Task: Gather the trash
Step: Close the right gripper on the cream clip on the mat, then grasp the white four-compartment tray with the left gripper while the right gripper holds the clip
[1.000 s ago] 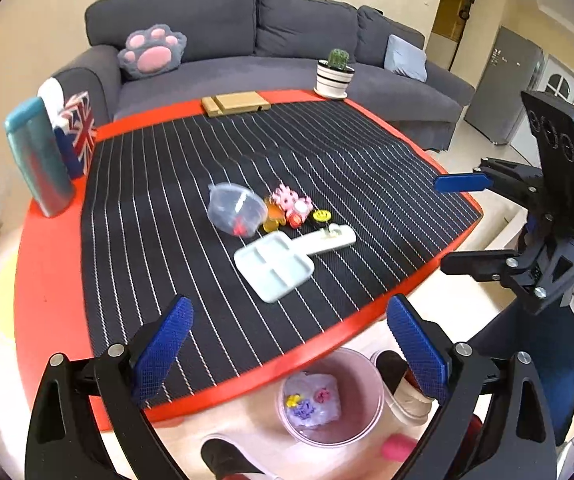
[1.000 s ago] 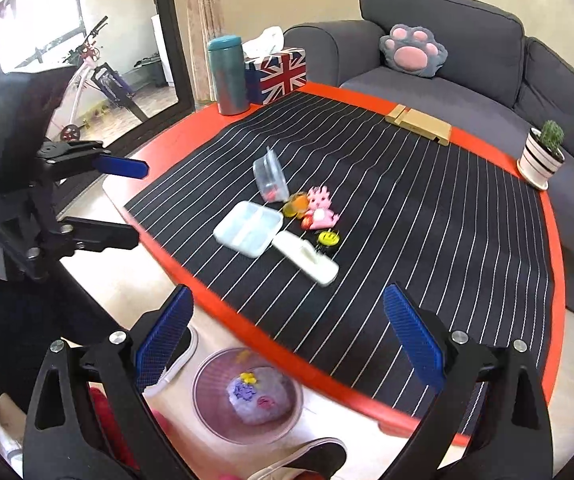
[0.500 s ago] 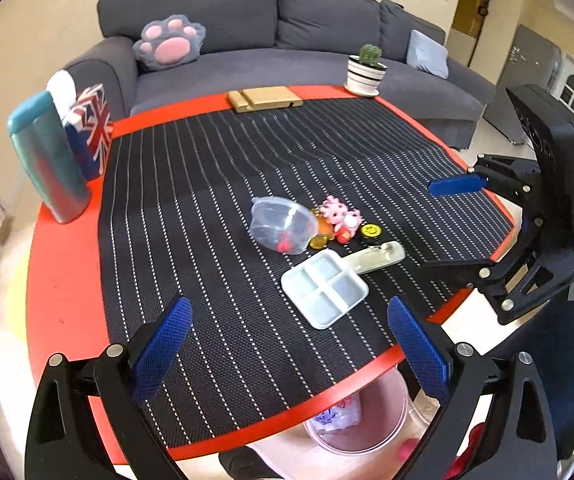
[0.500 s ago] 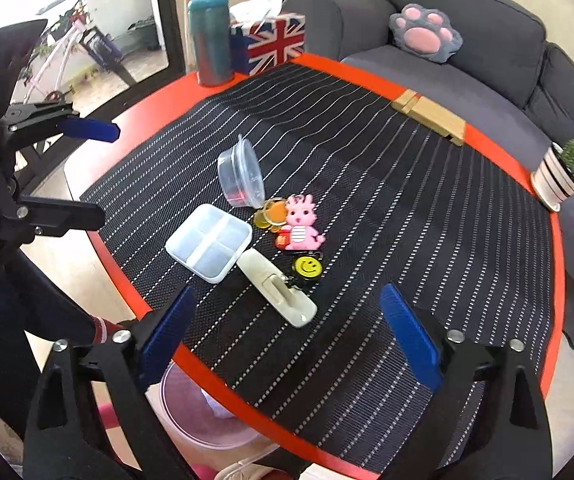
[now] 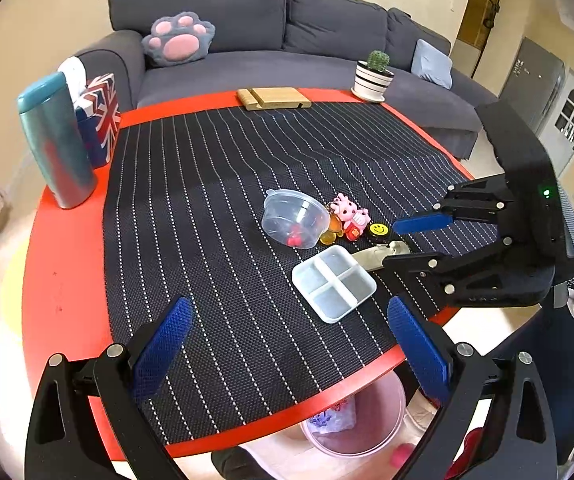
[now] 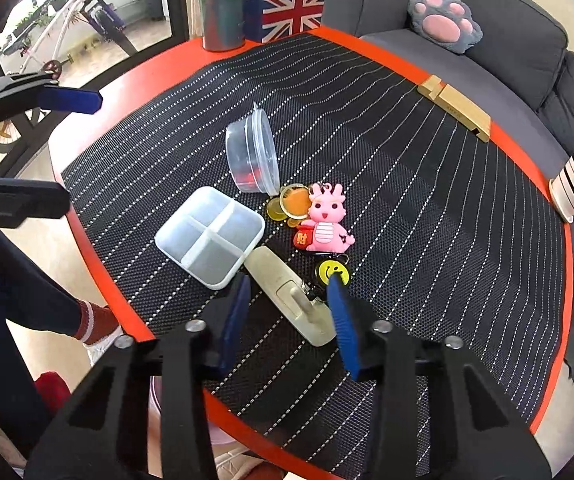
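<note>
Small items lie on the black striped mat: a clear round tub on its side, a white four-part tray, a beige wall hook, a pink dragon charm, a yellow smiley badge and orange discs. My right gripper is partly closed, its pads on either side of the beige hook, apart from it. My left gripper is wide open and empty above the near mat. The tray and tub lie ahead of it. A pink bin with trash stands on the floor under the table edge.
A teal flask and a Union Jack tissue box stand at the left rim. A wooden stand and a potted cactus sit at the far edge. A grey sofa is behind. The red table rim borders the mat.
Both grippers moved forward over the table. My right gripper dropped low to the beige hook and narrowed its jaws around it. My left gripper stayed wide open.
</note>
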The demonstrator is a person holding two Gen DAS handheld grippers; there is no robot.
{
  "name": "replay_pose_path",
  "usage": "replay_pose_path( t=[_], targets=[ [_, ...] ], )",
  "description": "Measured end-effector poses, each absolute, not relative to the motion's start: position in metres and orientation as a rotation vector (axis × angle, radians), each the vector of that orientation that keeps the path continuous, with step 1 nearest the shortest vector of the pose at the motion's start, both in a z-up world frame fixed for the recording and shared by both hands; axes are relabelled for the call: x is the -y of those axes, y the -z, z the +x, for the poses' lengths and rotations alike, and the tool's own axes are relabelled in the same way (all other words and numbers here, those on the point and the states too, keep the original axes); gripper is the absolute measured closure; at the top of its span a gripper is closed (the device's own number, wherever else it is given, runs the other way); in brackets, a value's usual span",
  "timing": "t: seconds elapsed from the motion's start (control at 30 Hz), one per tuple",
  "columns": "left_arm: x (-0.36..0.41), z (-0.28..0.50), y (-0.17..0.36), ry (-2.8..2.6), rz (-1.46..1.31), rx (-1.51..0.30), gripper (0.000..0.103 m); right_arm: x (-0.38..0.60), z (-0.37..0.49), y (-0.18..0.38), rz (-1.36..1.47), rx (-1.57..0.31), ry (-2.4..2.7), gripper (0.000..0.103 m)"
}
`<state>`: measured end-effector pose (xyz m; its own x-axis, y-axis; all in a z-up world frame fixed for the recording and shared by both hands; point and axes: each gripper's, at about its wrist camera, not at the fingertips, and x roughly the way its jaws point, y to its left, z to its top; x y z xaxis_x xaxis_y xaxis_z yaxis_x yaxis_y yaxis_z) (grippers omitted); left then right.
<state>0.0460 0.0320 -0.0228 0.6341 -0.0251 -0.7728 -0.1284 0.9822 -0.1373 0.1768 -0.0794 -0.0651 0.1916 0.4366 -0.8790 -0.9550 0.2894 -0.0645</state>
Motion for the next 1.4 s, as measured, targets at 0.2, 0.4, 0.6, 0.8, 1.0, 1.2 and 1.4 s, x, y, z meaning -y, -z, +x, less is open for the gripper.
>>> replay_pose_path(
  t=[0.2, 0.4, 0.6, 0.8, 1.0, 1.2, 1.4],
  targets=[
    [-0.033, 0.046, 0.023, -0.059, -0.189, -0.881, 0.008, 0.080, 0.177, 0.069, -0.746, -0.886, -1.097, 0.083],
    [-0.032, 0.048, 0.024, -0.057, -0.188, -0.887, 0.008, 0.083, 0.179, 0.067, -0.742, -0.876, -1.090, 0.095],
    [-0.028, 0.052, 0.027, -0.059, -0.182, -0.899, 0.008, 0.090, 0.179, 0.058, -0.711, -0.861, -1.102, 0.097],
    [-0.020, 0.063, 0.027, -0.058, -0.170, -0.913, 0.008, 0.099, 0.186, 0.046, -0.649, -0.853, -1.110, 0.097],
    [-0.014, 0.078, 0.028, -0.073, -0.163, -0.952, 0.008, 0.110, 0.197, 0.034, -0.590, -0.839, -1.098, 0.097],
    [-0.003, 0.101, 0.027, -0.091, -0.170, -1.014, 0.008, 0.122, 0.210, 0.028, -0.548, -0.837, -1.074, 0.097],
    [0.007, 0.124, 0.030, -0.147, -0.193, -1.085, 0.008, 0.136, 0.229, 0.021, -0.489, -0.832, -1.037, 0.097]
  ],
)
